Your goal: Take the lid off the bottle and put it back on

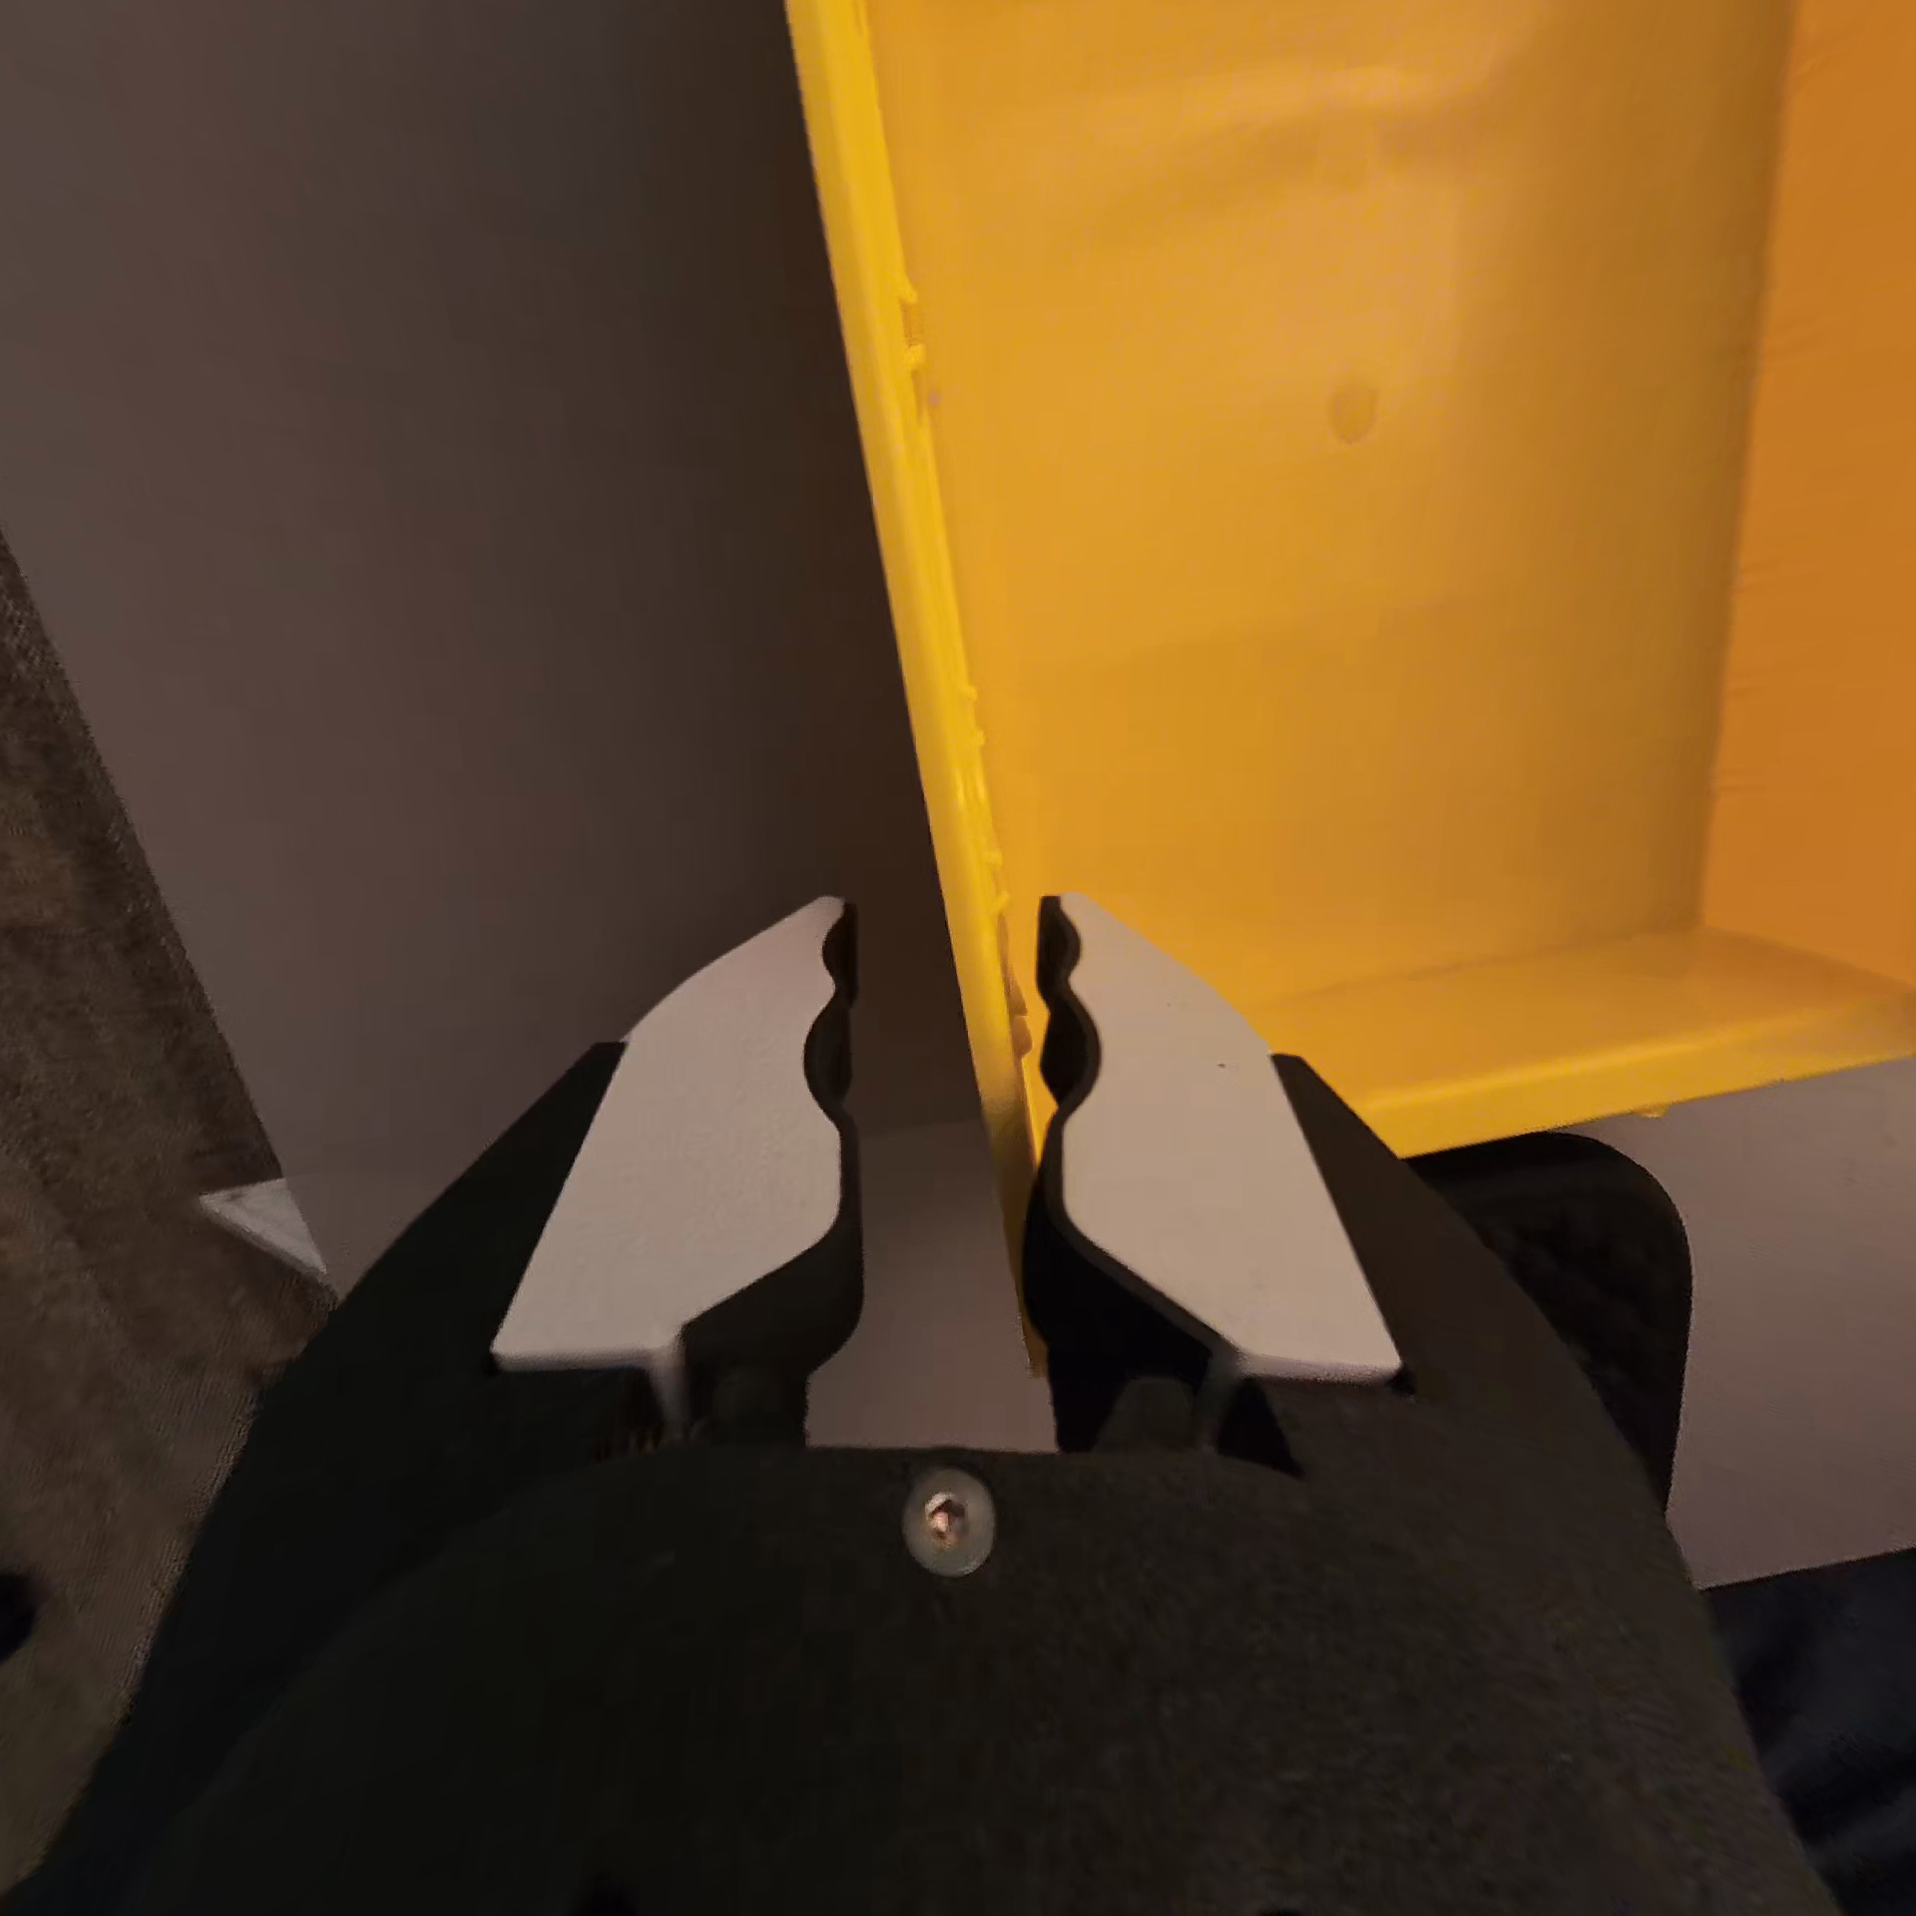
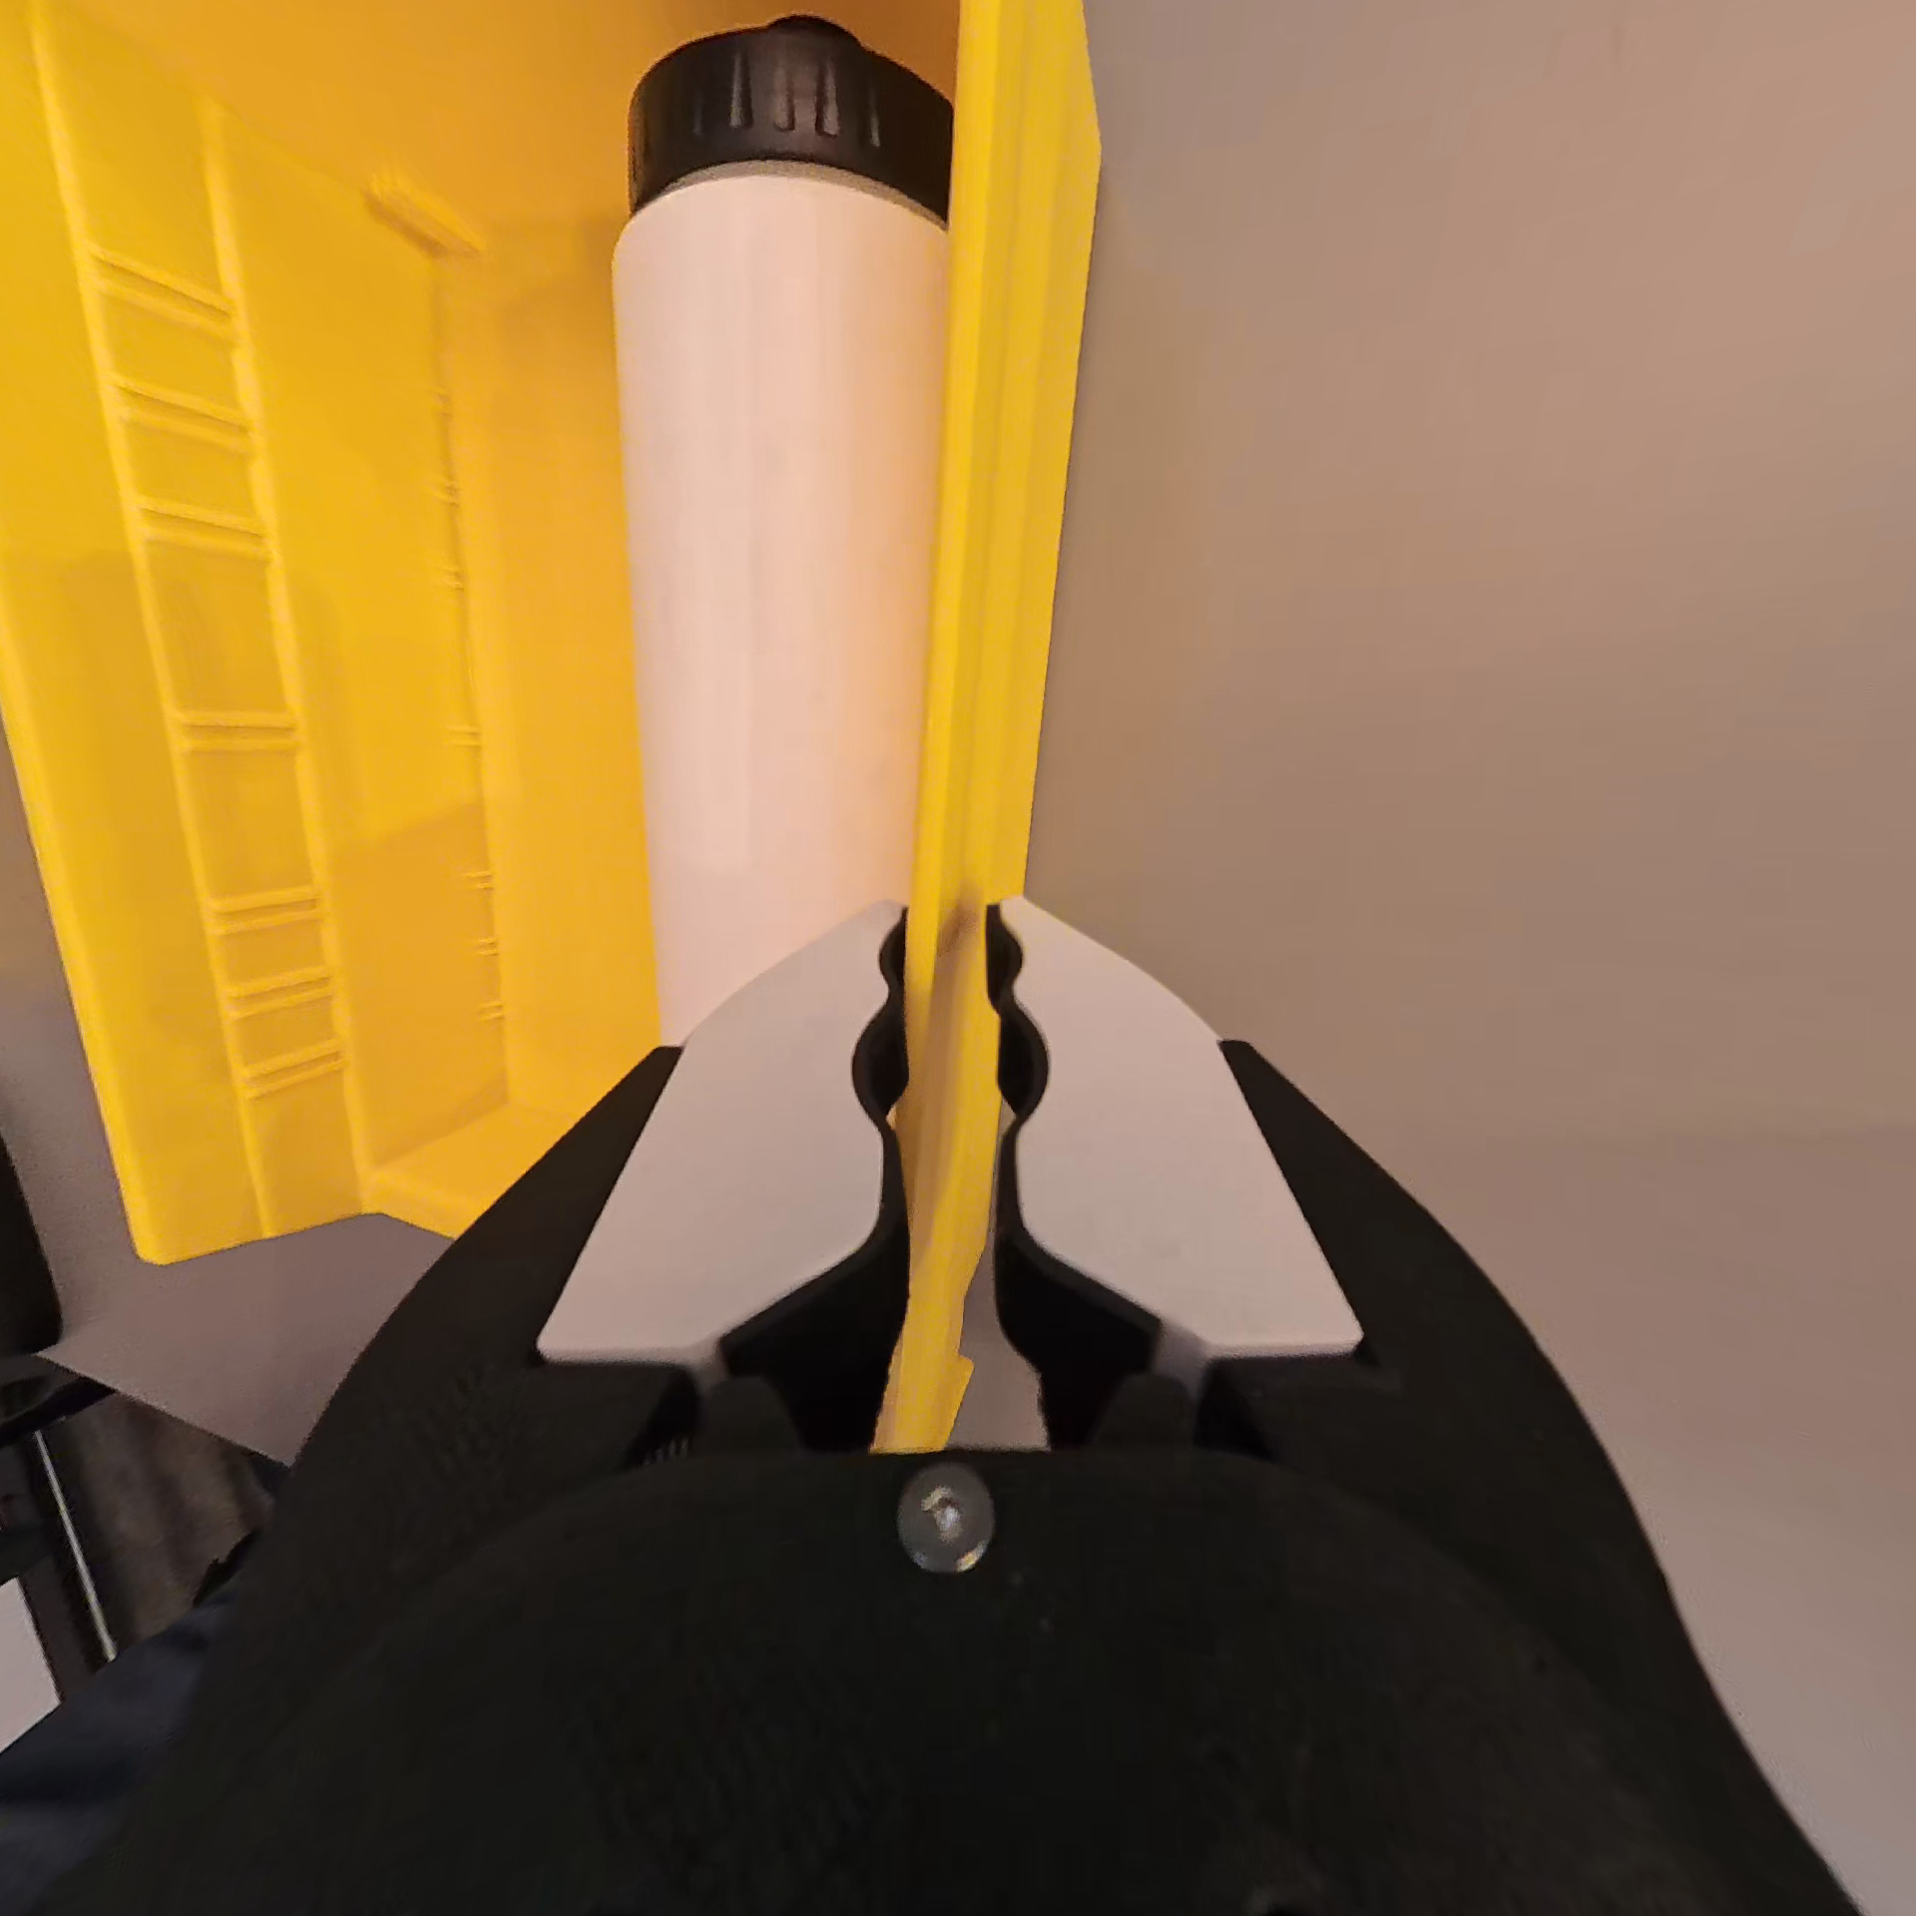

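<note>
**Both tongs at the yellow bin's walls**

Grey bench (image 1: 1814, 1296) and a plain grey wall fill the background in both wrist views.

My left tongs (image 1: 946, 912) straddle the left wall of a yellow bin (image 1: 1348, 518). Its edge runs up between the fingers close against the right one, with a clear gap on the left, so these tongs are released. Beyond them is the bin's bare inside and low front lip. Brown fabric (image 1: 93, 933) shows at the far left.

My right tongs (image 2: 941, 912) sit astride the bin's right wall (image 2: 995, 518). Their fingers lie narrowly either side of the thin edge; I cannot tell whether they pinch it. Just past the left finger, the white bottle (image 2: 778, 570) stands upright inside the bin, against that wall. Its black lid (image 2: 788, 114) is on. Ribbed moulding lines the bin's far side.
</note>
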`<action>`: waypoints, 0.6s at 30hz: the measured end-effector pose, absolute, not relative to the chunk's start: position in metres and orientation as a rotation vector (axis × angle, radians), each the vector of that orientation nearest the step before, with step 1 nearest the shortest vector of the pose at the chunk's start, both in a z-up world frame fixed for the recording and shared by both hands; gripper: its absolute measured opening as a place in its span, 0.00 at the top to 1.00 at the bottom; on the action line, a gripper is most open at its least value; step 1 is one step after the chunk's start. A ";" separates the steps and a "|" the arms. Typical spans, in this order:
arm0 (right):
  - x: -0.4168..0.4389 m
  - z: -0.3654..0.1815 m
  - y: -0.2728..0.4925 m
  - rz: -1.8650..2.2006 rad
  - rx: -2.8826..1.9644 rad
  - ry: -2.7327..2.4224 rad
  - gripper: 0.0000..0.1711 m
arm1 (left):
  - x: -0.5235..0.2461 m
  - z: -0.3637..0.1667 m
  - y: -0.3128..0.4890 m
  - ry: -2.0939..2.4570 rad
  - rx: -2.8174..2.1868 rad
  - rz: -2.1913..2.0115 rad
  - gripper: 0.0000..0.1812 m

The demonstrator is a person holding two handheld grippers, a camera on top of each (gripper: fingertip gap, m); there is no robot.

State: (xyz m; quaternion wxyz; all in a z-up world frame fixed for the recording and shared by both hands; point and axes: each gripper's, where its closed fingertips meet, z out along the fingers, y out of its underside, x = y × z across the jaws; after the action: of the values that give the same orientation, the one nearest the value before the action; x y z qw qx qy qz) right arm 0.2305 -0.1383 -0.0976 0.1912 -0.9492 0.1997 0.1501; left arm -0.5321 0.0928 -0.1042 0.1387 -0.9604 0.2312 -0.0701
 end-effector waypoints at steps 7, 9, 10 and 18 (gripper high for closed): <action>0.237 -0.096 -0.139 0.293 -2.708 0.533 0.96 | -0.524 -0.104 0.089 0.718 -2.803 -0.241 0.97; 0.237 -0.096 -0.139 0.284 -2.722 0.542 0.96 | -0.525 -0.104 0.089 0.746 -2.802 -0.204 0.97; 0.237 -0.096 -0.140 0.279 -2.729 0.546 0.96 | -0.525 -0.104 0.089 0.754 -2.804 -0.190 0.97; 0.235 -0.109 -0.138 0.288 -2.782 0.594 0.94 | -0.525 -0.105 0.089 0.738 -2.840 -0.207 0.97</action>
State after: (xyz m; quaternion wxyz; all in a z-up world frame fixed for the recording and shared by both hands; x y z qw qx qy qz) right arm 0.2353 -0.1375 -0.1089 0.1407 -0.9633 0.2056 0.0997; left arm -0.5245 0.0891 -0.1045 0.0997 -0.9607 0.2495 -0.0702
